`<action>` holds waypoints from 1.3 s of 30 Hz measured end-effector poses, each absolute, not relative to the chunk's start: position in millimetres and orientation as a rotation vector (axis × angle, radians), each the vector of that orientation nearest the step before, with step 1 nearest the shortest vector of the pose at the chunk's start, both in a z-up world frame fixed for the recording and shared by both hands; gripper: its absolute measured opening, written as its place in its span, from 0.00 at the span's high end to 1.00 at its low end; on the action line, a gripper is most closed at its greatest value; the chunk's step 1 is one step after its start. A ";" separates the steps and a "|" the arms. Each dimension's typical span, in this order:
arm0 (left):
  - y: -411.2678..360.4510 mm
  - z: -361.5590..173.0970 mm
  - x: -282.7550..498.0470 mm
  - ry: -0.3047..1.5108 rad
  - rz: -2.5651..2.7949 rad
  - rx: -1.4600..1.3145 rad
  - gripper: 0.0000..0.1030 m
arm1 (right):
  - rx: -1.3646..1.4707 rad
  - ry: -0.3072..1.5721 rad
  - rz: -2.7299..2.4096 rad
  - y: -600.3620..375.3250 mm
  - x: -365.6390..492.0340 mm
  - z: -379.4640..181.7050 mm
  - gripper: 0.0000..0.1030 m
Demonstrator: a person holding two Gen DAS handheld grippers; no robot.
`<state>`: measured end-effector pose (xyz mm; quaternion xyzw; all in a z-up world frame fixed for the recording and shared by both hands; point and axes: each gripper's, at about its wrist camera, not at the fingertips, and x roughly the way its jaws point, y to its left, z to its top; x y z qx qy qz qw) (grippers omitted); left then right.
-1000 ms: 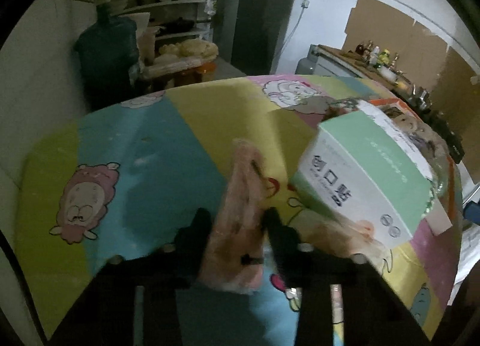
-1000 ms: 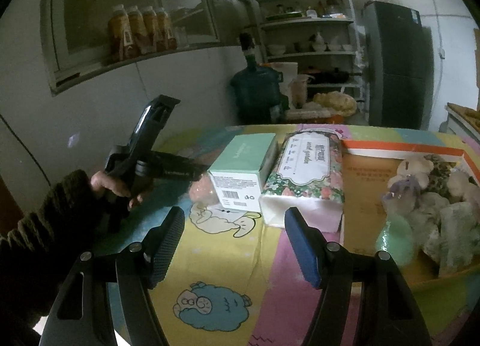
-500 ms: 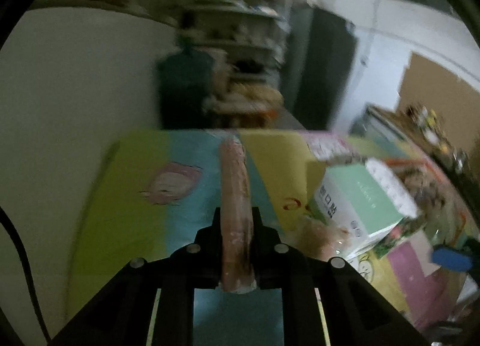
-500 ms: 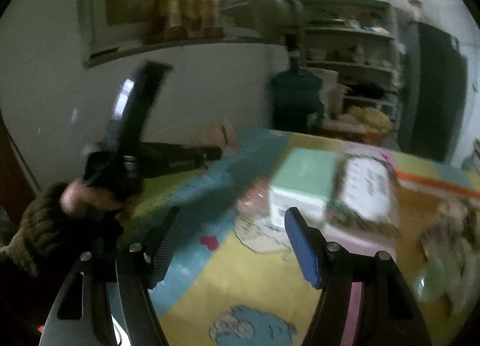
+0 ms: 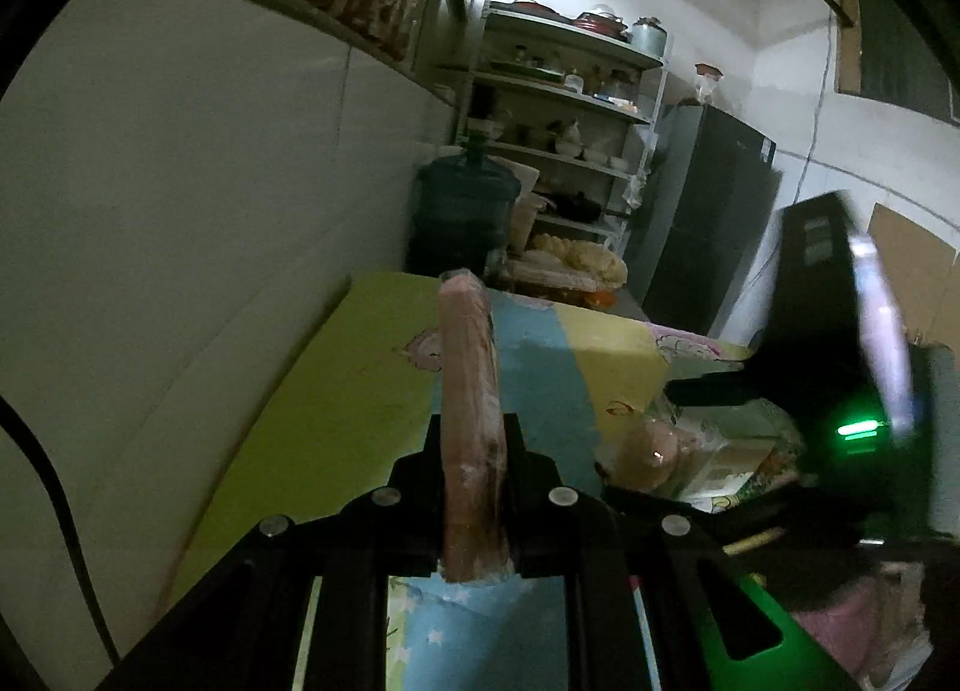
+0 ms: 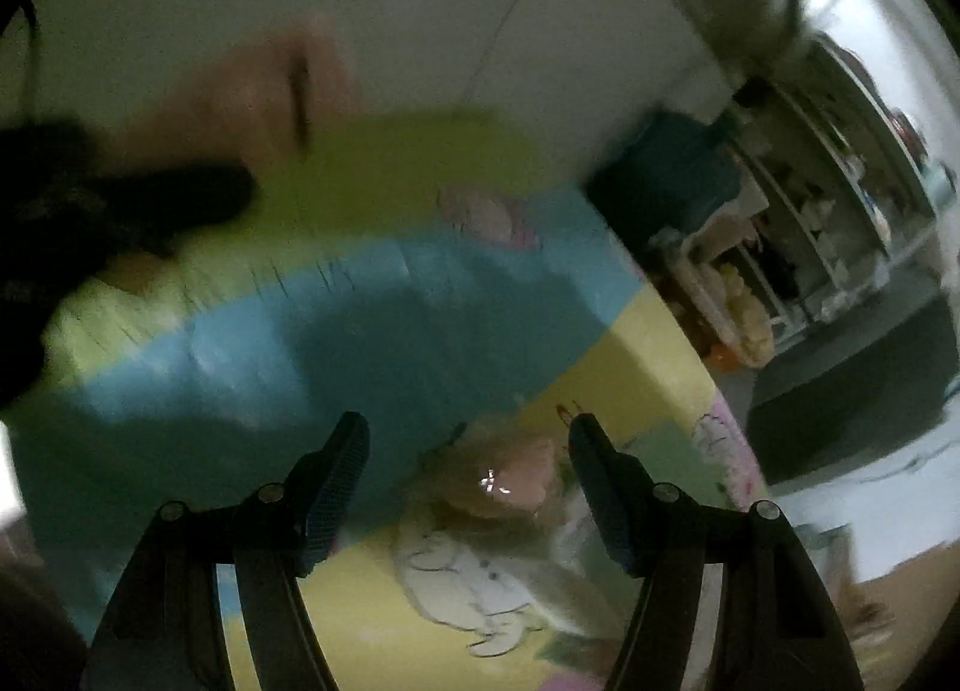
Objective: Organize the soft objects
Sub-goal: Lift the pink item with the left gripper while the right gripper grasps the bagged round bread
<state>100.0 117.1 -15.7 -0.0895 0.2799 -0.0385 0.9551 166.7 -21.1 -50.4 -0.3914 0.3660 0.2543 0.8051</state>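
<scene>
1. We held a flat pink soft pack [image 5: 471, 421] pinched edge-on in our left gripper [image 5: 474, 451], at centre frame above the table [image 5: 336, 421].
2. Our right gripper [image 6: 468, 451] stood spread apart around a second pinkish wrapped item [image 6: 510, 481], low in the frame, without touching it.
3. The cartoon tablecloth [image 6: 360, 331] lay beneath both.

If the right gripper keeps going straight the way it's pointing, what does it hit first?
Most likely the pink wrapped soft object lying on the tablecloth between the open right gripper fingers; the frame is blurred, so depth is uncertain.
</scene>
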 end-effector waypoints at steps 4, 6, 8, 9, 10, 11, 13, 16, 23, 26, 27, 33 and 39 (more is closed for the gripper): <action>122.3 -22.1 101.0 0.578 -0.102 -0.204 0.85 | -1.028 0.852 0.489 -11.1 178.3 -83.5 0.32; 123.8 -24.6 102.0 0.583 -0.114 -0.210 0.84 | -1.091 0.865 0.455 -10.6 182.1 -96.6 0.37; 125.6 -27.2 102.6 0.588 -0.122 -0.216 0.84 | -1.102 0.865 0.431 -13.6 185.7 -100.0 0.42; 126.7 -28.7 103.3 0.592 -0.125 -0.218 0.84 | -1.107 0.866 0.415 -15.7 187.1 -100.8 0.44; 126.9 -30.2 104.9 0.596 -0.126 -0.221 0.84 | -1.103 0.867 0.415 -17.4 187.2 -101.6 0.44; 128.2 -31.3 104.7 0.598 -0.128 -0.226 0.84 | -1.099 0.865 0.418 -18.7 187.9 -101.6 0.45; 130.4 -33.4 104.8 0.601 -0.131 -0.235 0.84 | -1.075 0.858 0.419 -23.1 187.8 -100.6 0.46; 132.5 -35.8 102.0 0.608 -0.137 -0.243 0.84 | -0.959 0.856 0.460 -26.8 193.8 -90.0 0.47; 134.5 -38.7 113.0 0.598 -0.136 -0.270 0.85 | -0.663 0.810 0.547 -49.1 184.3 -60.8 0.47; 130.6 -37.4 112.4 0.590 -0.140 -0.278 0.85 | -0.574 0.777 0.553 -55.7 176.6 -50.5 0.47; 128.0 -36.3 112.4 0.588 -0.146 -0.280 0.85 | -0.540 0.761 0.557 -57.2 169.5 -46.3 0.47; 118.2 -31.4 108.9 0.577 -0.201 -0.277 0.85 | -0.366 0.639 0.531 -80.6 136.4 -13.9 0.47; 96.7 -20.2 105.3 0.560 -0.277 -0.278 0.85 | -0.235 0.552 0.474 -118.2 99.4 10.7 0.47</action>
